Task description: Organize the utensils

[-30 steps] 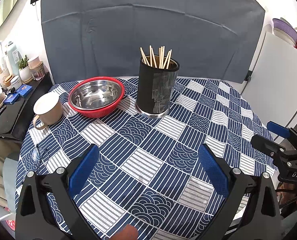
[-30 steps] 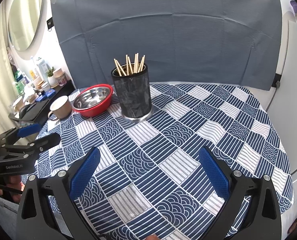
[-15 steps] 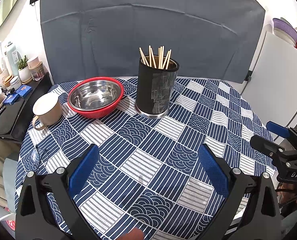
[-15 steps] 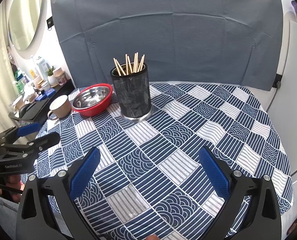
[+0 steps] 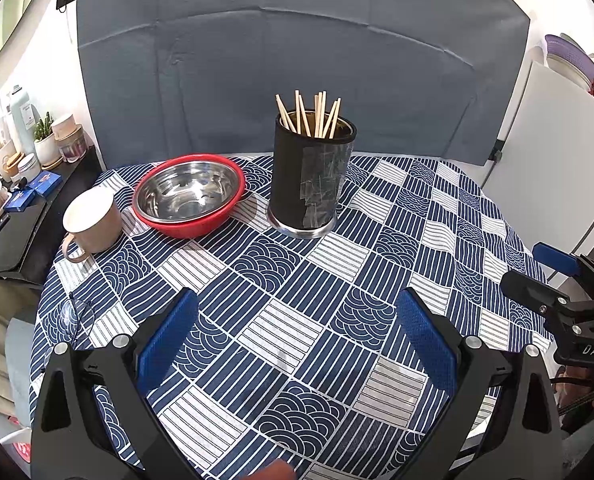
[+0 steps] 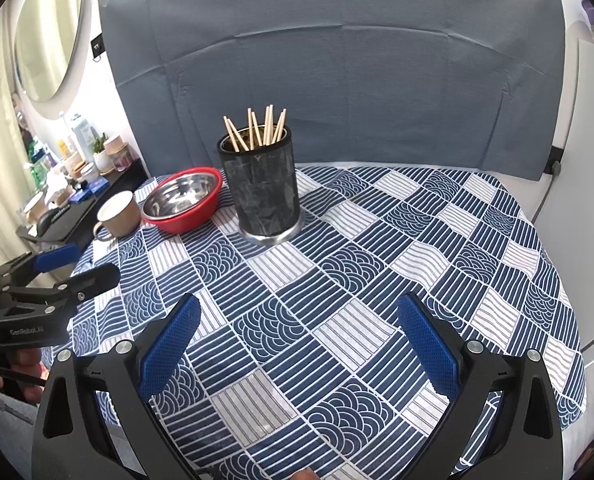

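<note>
Holder [image 5: 311, 176] unmoved; both grippers' jaws stay spread

Glossy metal bowl [image 5: 189, 191], wooden chopsticks [image 5: 311, 114], matt patterned cloth tablecloth [image 5: 337, 280].

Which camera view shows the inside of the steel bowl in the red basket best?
The left wrist view shows the steel bowl best: it is nearer there, and its shiny floor and whole rim are visible, nested in the red basket. In the right wrist view the bowl is smaller and seen at a flatter angle, beside the black holder.

One holder [image 5: 312, 184] — one bowl [image 5: 189, 194] — one mug [image 5: 93, 224]
</note>
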Demonstrator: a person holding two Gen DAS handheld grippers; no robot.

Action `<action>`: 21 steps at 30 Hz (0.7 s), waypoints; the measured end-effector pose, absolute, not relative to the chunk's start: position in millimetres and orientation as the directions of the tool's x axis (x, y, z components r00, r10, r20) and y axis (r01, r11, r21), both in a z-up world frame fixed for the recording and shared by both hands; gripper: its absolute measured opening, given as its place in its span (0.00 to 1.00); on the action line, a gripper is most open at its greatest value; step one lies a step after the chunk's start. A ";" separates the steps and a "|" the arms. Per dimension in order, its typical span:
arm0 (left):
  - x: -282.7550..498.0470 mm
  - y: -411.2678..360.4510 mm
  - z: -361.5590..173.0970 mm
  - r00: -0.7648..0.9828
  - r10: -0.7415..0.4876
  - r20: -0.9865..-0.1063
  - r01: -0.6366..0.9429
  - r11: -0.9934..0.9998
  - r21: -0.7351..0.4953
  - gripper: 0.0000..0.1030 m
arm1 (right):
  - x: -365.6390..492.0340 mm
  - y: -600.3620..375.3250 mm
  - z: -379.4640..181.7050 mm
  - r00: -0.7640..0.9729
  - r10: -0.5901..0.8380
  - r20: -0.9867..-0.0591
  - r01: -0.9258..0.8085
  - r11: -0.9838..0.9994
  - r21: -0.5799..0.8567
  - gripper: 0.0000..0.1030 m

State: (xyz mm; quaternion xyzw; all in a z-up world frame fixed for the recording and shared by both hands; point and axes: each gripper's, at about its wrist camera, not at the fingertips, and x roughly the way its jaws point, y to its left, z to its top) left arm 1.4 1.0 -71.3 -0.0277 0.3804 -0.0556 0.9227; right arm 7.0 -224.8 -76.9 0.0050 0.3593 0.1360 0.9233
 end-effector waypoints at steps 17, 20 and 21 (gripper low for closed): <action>3.3 -4.3 -73.8 0.699 -0.117 -0.705 0.084 0.993 -0.082 0.94 | 12.1 -227.7 -77.5 0.701 0.262 -0.664 -0.253 0.961 0.111 0.92; 2.6 -3.2 -72.7 0.703 -0.134 -0.699 0.095 0.991 -0.095 0.94 | 13.6 -226.5 -77.3 0.700 0.262 -0.665 -0.255 0.961 0.110 0.92; 2.2 -2.8 -72.2 0.705 -0.135 -0.696 0.095 0.991 -0.096 0.94 | 13.9 -226.4 -77.3 0.700 0.261 -0.665 -0.255 0.961 0.109 0.92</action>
